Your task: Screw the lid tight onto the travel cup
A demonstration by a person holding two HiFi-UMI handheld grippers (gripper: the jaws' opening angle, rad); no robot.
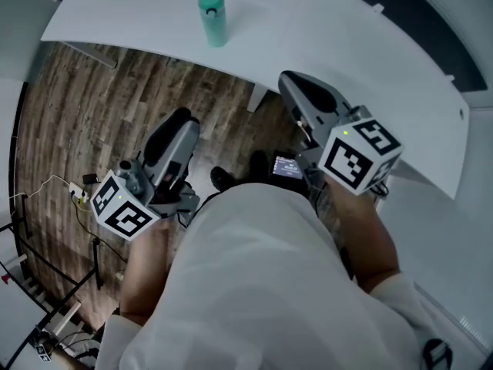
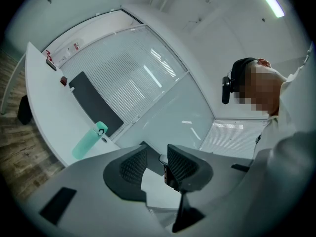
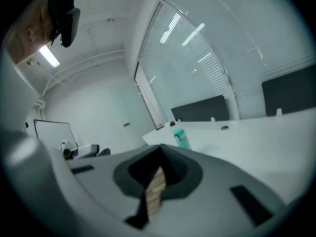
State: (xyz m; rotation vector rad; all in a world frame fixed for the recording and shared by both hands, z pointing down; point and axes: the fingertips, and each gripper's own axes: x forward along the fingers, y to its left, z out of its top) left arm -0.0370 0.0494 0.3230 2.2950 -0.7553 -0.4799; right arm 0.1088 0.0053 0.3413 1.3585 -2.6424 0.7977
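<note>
The mint-green travel cup (image 1: pixel 212 18) stands upright on the white table (image 1: pixel 347 45) with its lid (image 1: pixel 210 1) on top. It also shows small in the left gripper view (image 2: pixel 89 141) and the right gripper view (image 3: pixel 180 138). Both grippers hang close to my body, well short of the table and away from the cup. My left gripper (image 1: pixel 179 122) is over the floor, its jaws (image 2: pixel 157 157) a narrow gap apart with nothing between them. My right gripper (image 1: pixel 296 83) sits near the table's edge, and its jaws (image 3: pixel 159 154) are closed together and empty.
The curved table edge runs across the upper part of the head view, with wood floor (image 1: pixel 92 114) below it. A power strip with cables (image 1: pixel 77 195) lies at the left. Dark panels (image 2: pixel 94 100) line the table's far side, and a small red object (image 2: pixel 63 81) sits there.
</note>
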